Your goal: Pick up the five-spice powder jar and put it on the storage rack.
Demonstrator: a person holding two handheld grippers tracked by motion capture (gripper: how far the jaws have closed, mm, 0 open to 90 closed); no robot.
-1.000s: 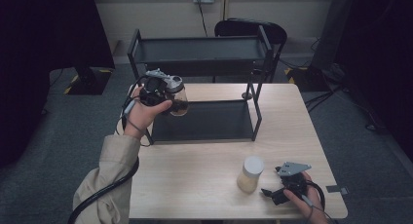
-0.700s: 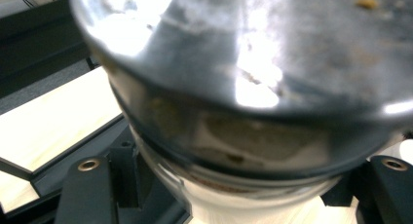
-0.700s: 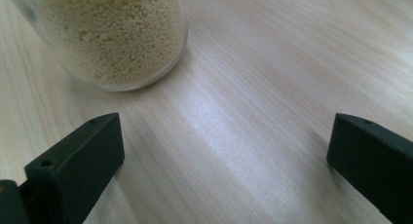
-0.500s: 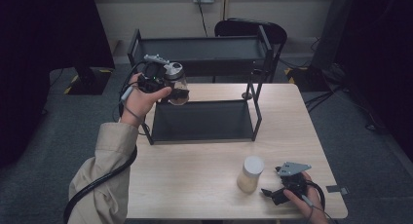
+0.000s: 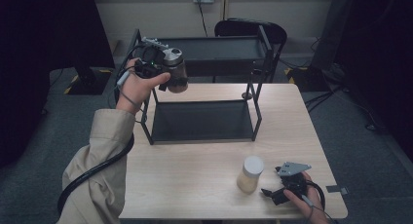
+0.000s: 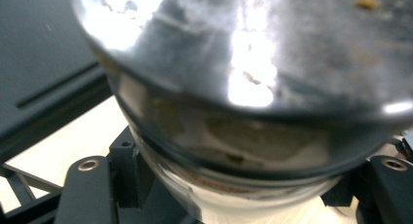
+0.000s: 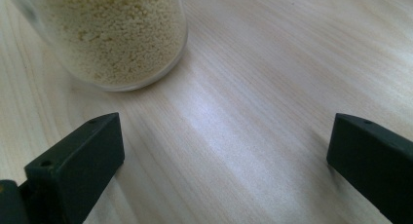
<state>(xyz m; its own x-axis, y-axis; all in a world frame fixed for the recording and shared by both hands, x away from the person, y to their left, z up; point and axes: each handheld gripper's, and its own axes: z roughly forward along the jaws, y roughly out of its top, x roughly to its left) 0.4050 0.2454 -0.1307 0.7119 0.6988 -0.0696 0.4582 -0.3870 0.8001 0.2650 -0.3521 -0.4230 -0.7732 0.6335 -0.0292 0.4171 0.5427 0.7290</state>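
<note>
No readable text, label, brand or number on anything here

Table [image 5: 195,160]: pale wood-grain top, smooth, with a soft satin sheen. Two-tier shelf rack [image 5: 204,119]: matt black metal frame and trays. Jar with the metal lid [image 5: 176,73]: clear glossy glass, lid of bright reflective metal. Grain jar [image 5: 250,174]: clear glossy wall, matt white cap, fine pale granular fill. Hand-held gripper [image 5: 280,190] jaws: matt black plastic. Sleeve [image 5: 100,170]: beige woven cloth.
</note>
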